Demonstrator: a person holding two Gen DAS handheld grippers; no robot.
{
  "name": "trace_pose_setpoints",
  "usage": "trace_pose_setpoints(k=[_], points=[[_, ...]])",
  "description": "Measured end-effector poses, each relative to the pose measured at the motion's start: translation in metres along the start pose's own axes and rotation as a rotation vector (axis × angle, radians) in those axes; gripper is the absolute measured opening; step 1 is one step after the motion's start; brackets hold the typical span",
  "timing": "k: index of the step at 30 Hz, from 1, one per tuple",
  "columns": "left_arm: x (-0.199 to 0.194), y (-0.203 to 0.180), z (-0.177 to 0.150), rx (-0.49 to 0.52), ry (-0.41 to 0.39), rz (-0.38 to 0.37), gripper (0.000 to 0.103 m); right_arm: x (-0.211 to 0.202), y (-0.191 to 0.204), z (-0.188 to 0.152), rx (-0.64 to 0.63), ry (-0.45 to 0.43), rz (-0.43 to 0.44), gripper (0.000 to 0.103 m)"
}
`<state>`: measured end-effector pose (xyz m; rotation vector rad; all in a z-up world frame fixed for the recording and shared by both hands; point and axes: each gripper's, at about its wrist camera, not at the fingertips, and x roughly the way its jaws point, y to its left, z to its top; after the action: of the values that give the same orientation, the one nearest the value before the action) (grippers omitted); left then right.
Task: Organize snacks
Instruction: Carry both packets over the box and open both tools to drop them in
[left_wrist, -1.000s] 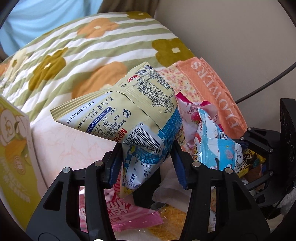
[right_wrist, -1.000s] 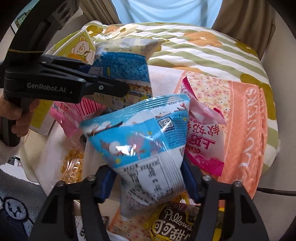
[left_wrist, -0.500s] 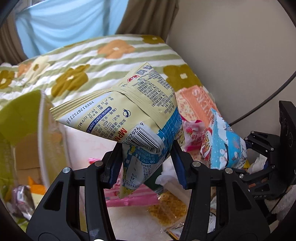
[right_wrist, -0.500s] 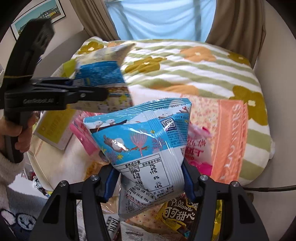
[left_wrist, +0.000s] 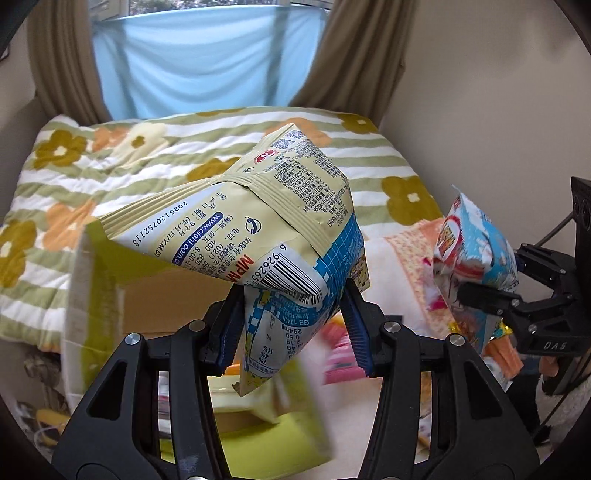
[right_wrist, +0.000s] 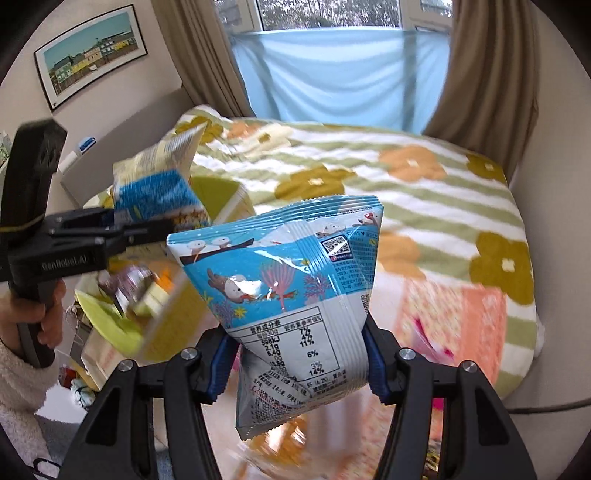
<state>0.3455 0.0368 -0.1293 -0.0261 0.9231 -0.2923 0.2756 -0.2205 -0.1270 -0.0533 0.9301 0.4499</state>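
My left gripper (left_wrist: 291, 325) is shut on a pale yellow snack bag (left_wrist: 258, 221) with a barcode and blue grid, held in the air over an open green-flapped cardboard box (left_wrist: 110, 291). My right gripper (right_wrist: 299, 365) is shut on a blue snack bag (right_wrist: 291, 280) with seabird drawings, also held up. The left wrist view shows the right gripper (left_wrist: 491, 295) with its blue bag (left_wrist: 476, 251) at the right. The right wrist view shows the left gripper (right_wrist: 122, 229) with the yellow bag (right_wrist: 159, 184) at the left.
A bed with a green-striped flower quilt (right_wrist: 406, 177) fills the background, with an orange patterned cloth (right_wrist: 458, 317) on it. More snack packets (left_wrist: 340, 354) lie below, blurred. The box holds items (right_wrist: 133, 284). Curtains and a blue sheet (left_wrist: 199, 59) hang behind.
Both grippers have lifted with their bags and swung left, toward the green box. The snack pile has dropped out of view; the window and curtains now show.
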Motion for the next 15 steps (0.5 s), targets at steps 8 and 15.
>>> trace_pose_setpoints(k=[8, 15], points=[[-0.013, 0.110, -0.016, -0.053, 0.040, 0.026, 0.046, 0.045, 0.095, 0.047, 0.025, -0.016, 0.048, 0.056], [0.011, 0.160, -0.030, -0.113, 0.107, 0.004, 0.046, 0.085, 0.155, 0.066, 0.125, -0.004, 0.101, 0.056]])
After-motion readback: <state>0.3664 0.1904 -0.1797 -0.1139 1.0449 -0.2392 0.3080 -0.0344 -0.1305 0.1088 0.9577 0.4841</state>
